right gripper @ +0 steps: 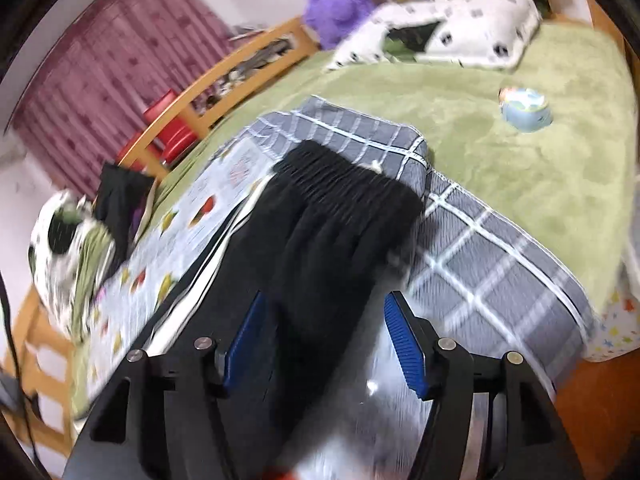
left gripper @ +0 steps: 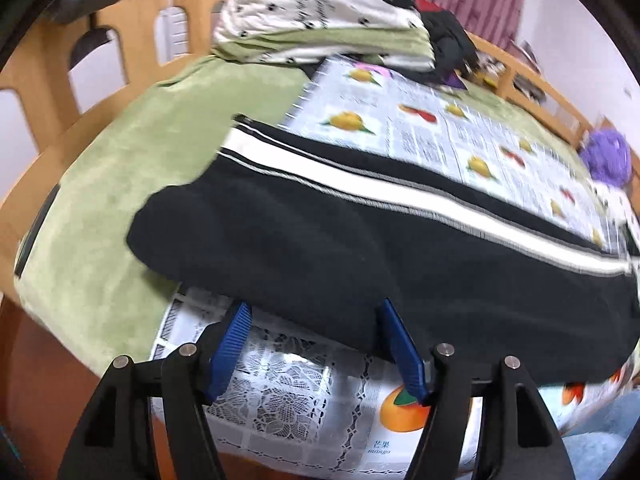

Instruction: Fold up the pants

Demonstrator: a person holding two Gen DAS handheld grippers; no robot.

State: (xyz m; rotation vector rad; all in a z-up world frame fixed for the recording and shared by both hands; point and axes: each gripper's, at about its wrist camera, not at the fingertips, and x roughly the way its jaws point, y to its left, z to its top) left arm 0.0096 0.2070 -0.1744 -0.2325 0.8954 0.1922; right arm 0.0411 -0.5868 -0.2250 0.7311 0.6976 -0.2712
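On the fruit-print mat (left gripper: 420, 136) lay the black pants (left gripper: 360, 248), a white side stripe running along their far edge. Left of the mat, a green blanket (left gripper: 120, 168) showed, blurred. The left gripper (left gripper: 316, 344) stood wide at the pants' near edge, pads clear of the cloth. The pants' gathered waistband (right gripper: 348, 184) overlapped a grey checked cloth (right gripper: 480, 248). The right gripper (right gripper: 324, 336) stood wide astride the fabric, contact lost in blur.

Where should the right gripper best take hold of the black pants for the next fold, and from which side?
Probably the gathered waistband of the black pants, approached from the near edge. It is a thick, bunched edge lying flat ahead of the open right gripper, so it offers more to pinch than the flat leg.
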